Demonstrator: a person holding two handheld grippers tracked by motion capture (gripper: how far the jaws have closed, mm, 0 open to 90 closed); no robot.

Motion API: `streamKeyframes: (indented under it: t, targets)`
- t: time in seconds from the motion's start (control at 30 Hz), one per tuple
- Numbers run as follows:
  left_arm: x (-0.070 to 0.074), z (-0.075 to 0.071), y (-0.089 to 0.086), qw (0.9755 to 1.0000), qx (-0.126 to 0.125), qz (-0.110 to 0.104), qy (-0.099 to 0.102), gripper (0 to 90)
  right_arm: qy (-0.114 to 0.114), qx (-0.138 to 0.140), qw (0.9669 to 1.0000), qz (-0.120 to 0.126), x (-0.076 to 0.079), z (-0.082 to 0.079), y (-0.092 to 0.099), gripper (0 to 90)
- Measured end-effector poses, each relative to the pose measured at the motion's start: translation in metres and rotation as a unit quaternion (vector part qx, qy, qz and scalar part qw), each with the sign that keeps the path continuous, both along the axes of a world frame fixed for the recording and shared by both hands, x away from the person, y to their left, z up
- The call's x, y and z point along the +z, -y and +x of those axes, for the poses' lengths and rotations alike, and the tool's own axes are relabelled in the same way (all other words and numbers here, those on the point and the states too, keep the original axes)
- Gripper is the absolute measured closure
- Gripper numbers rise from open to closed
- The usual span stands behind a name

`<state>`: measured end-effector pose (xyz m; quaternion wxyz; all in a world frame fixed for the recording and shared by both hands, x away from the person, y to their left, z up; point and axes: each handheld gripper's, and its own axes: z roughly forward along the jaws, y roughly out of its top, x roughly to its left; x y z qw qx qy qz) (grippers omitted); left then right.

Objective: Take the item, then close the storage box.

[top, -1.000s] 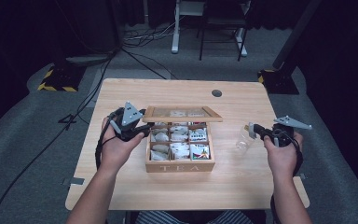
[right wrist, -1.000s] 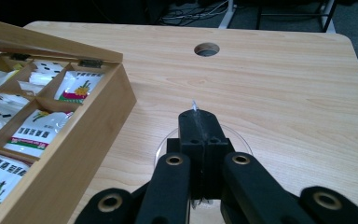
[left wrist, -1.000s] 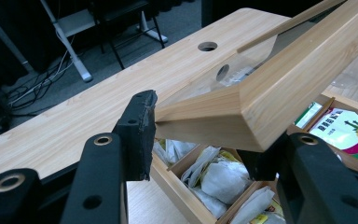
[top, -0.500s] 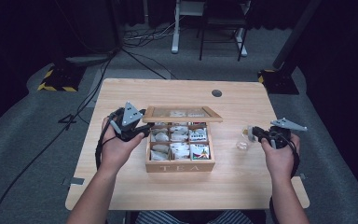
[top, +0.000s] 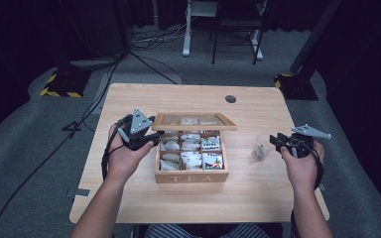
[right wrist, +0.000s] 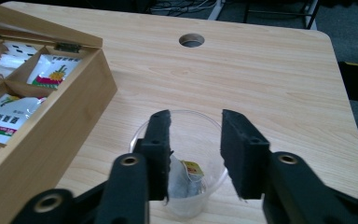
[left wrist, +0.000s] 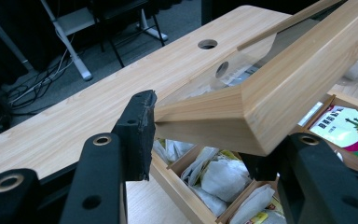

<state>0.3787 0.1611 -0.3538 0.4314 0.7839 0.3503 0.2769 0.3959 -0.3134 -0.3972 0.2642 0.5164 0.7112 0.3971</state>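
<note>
Two grippers work around a wooden tea box [top: 191,171] that sits near the middle of a pale wooden table [top: 188,101]. That box is the landmark here: its front face carries the word TEA, and its compartments hold tea bags and printed sachets. Hinged along the far edge of the box, the glass-paned lid [top: 193,120] is raised and tilted over the back compartments. At the box's left side, the left gripper [top: 146,138] is clamped on the lid's near-left corner; in the left gripper view the wooden frame corner [left wrist: 242,107] sits squeezed between the two black jaws, above the open compartments. To the right of the box, standing apart from it on the table, is a clear plastic cup [right wrist: 179,172] with a tea bag [right wrist: 186,179] lying in its bottom. The right gripper [right wrist: 196,149] hangs just above that cup; its jaws have just been opening, they stand apart over the cup's rim, and nothing is pressed between the pads.
</note>
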Motion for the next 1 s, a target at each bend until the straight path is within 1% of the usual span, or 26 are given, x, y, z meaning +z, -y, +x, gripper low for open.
streamKeyframes:
  t: [0.1,0.2,0.23,0.3,0.4,0.63,0.83,0.9,0.93,1.0]
  targets:
    - [0.0,0.0,0.0,1.0,0.0,0.001,-0.001,51.3,-0.005,0.001,1.0,-0.006,0.0,-0.001,0.006,55.1]
    - [-0.001,-0.001,0.0,1.0,0.0,0.0,-0.003,51.3,-0.011,0.005,0.9999,0.0,0.001,-0.003,0.016,50.4]
    - [-0.001,-0.001,0.0,1.0,0.001,0.002,-0.001,51.3,-0.012,0.006,0.9999,0.002,0.001,-0.004,0.018,49.8]
    - [-0.002,-0.002,0.001,1.0,0.001,0.002,-0.005,51.1,-0.017,0.003,0.9998,0.004,0.0,-0.007,0.025,49.0]
    - [-0.003,-0.004,0.001,1.0,0.001,0.007,-0.005,51.1,-0.022,0.0,0.9997,0.004,-0.002,-0.01,0.033,48.8]
    - [-0.004,-0.005,0.002,1.0,0.003,0.007,-0.006,51.1,-0.039,-0.011,0.9991,0.011,-0.012,-0.016,0.045,48.8]
    - [-0.006,-0.007,0.002,0.9999,-0.002,0.0,-0.014,46.9,-0.045,-0.018,0.9986,0.022,-0.02,-0.018,0.05,48.4]
    - [-0.007,-0.008,0.002,0.9998,-0.004,0.003,-0.019,46.4,-0.045,-0.017,0.9986,0.023,-0.023,-0.017,0.051,48.4]
    - [-0.008,-0.009,0.002,0.9997,-0.003,0.0,-0.024,46.1,-0.045,-0.018,0.9985,0.025,-0.025,-0.017,0.051,48.4]
    - [-0.009,-0.01,0.002,0.9996,0.004,0.006,-0.026,44.4,-0.047,-0.017,0.9983,0.029,-0.029,-0.017,0.052,48.4]
